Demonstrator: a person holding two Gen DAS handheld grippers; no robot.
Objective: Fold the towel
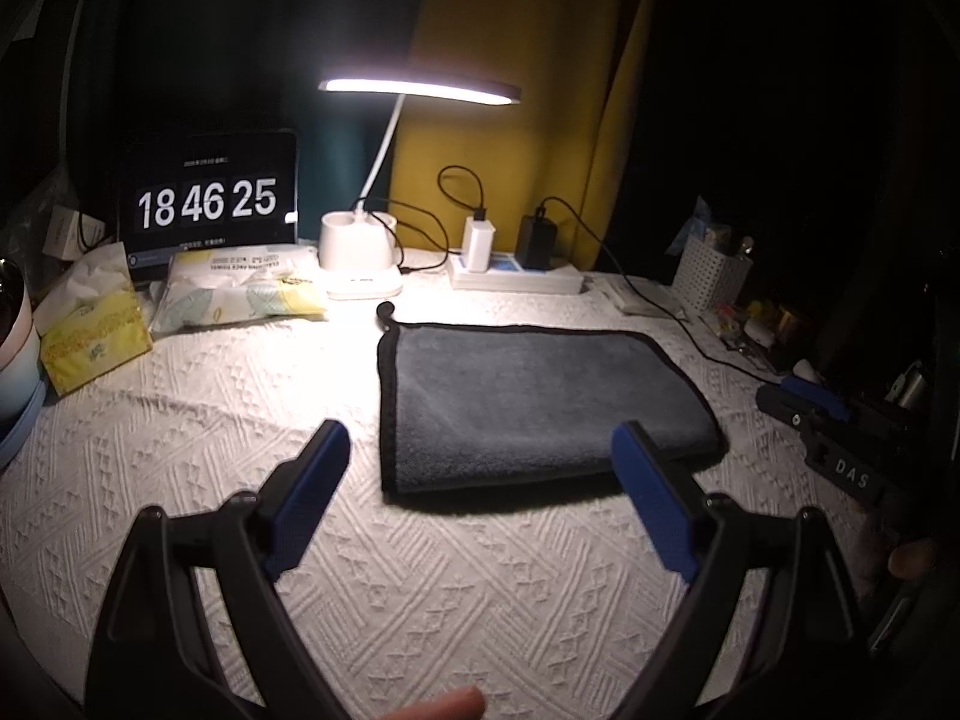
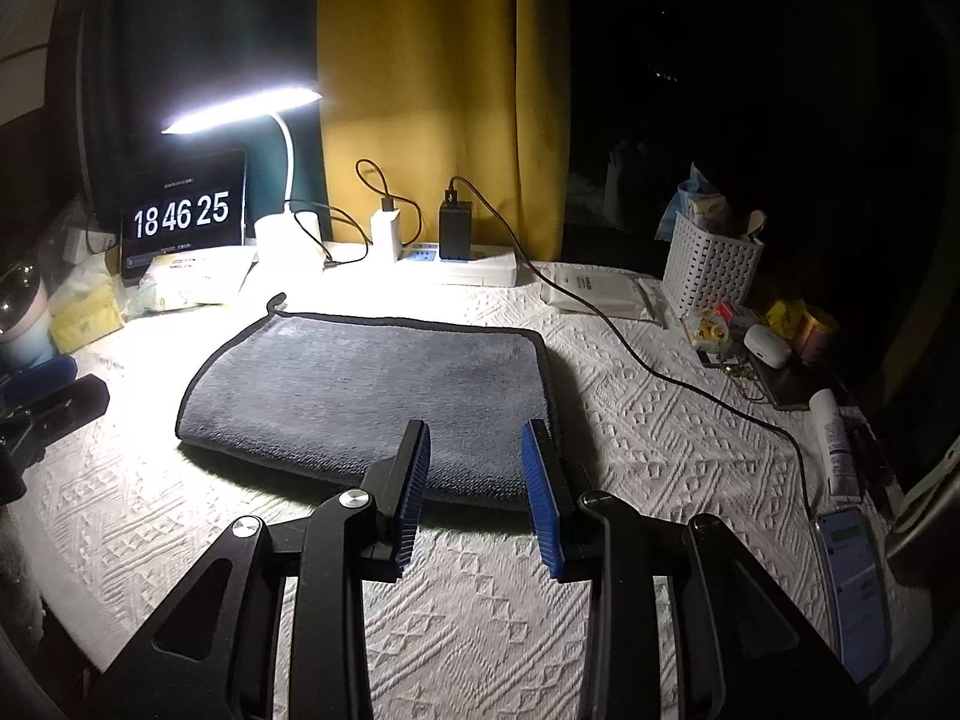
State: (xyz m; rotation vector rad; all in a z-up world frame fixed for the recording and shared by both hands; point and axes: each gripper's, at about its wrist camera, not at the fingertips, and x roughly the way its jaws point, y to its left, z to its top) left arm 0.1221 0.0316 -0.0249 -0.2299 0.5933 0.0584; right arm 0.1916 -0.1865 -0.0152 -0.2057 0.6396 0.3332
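Observation:
A grey towel with black trim (image 1: pixel 528 402) lies flat and folded on the white patterned tablecloth (image 1: pixel 420 570), a hanging loop at its far left corner. It also shows in the right wrist view (image 2: pixel 372 384). My left gripper (image 1: pixel 483 450) is open wide and empty, hovering over the towel's near edge. My right gripper (image 2: pixel 477 438) is open and empty, with its fingertips above the towel's near right part. The right gripper shows at the right edge of the left wrist view (image 1: pixel 822 420). The left gripper shows at the left edge of the right wrist view (image 2: pixel 48 396).
At the back stand a lit desk lamp (image 1: pixel 360 252), a tablet clock (image 1: pixel 207 204), a power strip with chargers (image 1: pixel 516 276) and tissue packs (image 1: pixel 240 288). A cable (image 2: pixel 660 372) runs across the cloth on the right. A white basket (image 2: pixel 708 270), small items and a phone (image 2: pixel 852 588) sit right.

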